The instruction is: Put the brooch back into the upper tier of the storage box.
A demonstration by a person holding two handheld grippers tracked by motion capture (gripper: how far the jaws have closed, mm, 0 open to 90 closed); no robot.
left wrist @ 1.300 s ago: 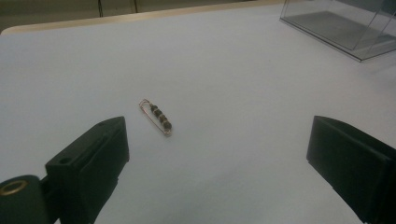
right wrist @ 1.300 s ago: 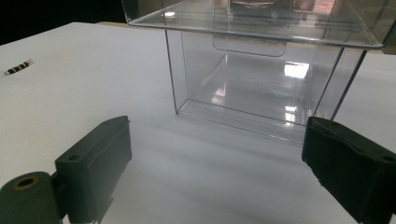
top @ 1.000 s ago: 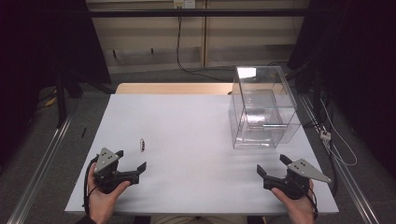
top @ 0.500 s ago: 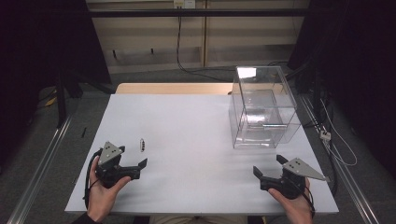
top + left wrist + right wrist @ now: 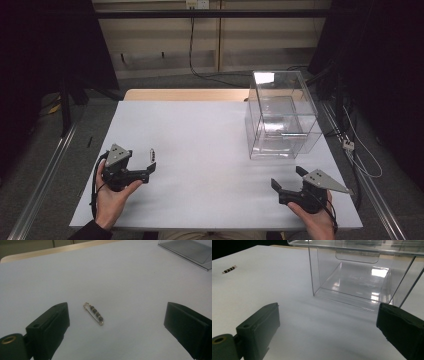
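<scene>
Closer to the pin (image 5: pixel 94 313) now, the left tool (image 5: pixel 150 161) has slid forward over the white surface (image 5: pixel 210 145). Its two jaws are wide apart, and the little pin lies flat between them, touching neither. The right tool (image 5: pixel 286 179) is wide apart too, holding nothing, near the clear box (image 5: pixel 280 115).

A small beaded safety pin (image 5: pixel 94 313) lies flat on the white table (image 5: pixel 125 277)
</scene>
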